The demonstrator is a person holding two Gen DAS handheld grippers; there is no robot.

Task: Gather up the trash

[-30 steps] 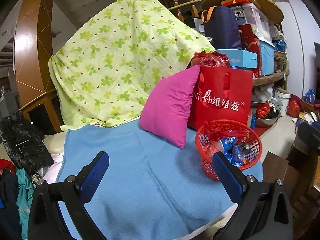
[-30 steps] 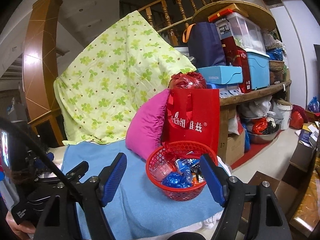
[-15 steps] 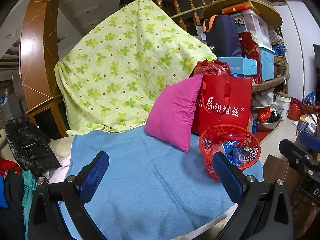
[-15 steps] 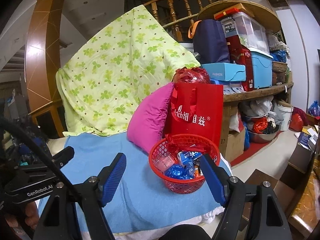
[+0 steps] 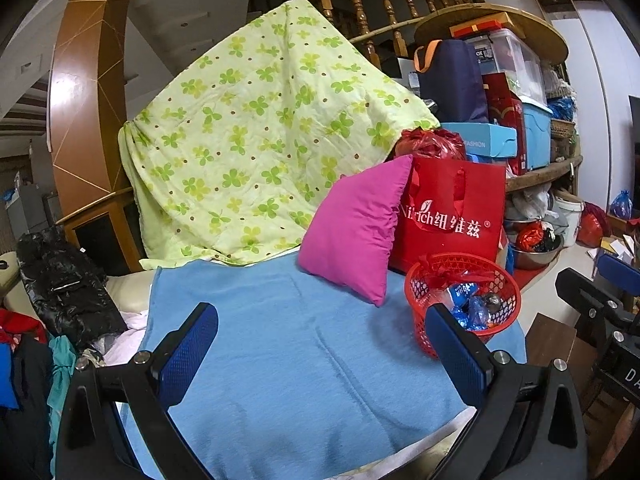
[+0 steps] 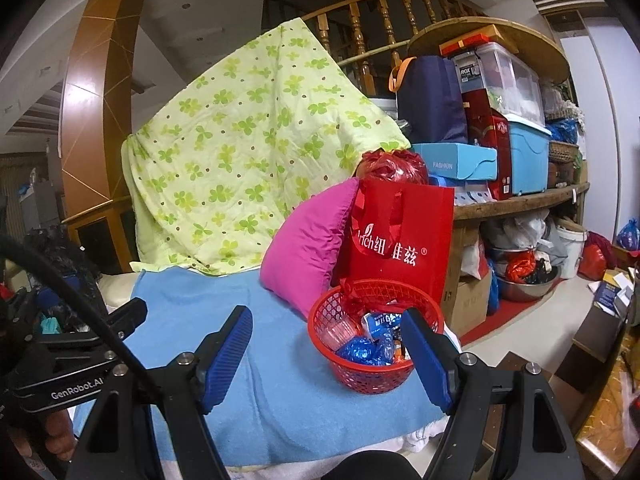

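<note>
A red mesh basket (image 6: 320,320) stands at the right end of a blue towel (image 6: 280,392). Blue wrappers (image 6: 360,350) and other trash lie inside it. My right gripper (image 6: 326,332) is open and empty just in front of the basket, with its right finger (image 6: 424,360) overlapping the basket's near side. In the left wrist view the basket (image 5: 424,292) sits ahead on the right. My left gripper (image 5: 320,340) hangs open and empty over the towel (image 5: 300,400), to the left of the basket.
A pink pillow (image 5: 356,232) and a red shopping bag (image 5: 452,212) lean behind the basket. A green clover quilt (image 5: 248,148) hangs over the railing. Black and coloured clothes (image 5: 60,292) pile up at the left. Crowded shelves (image 6: 520,200) and floor clutter are at the right.
The left view has drawn back and shifted, and the right gripper's body now shows at its right edge. Both grippers stay open and empty. The basket has not moved.
</note>
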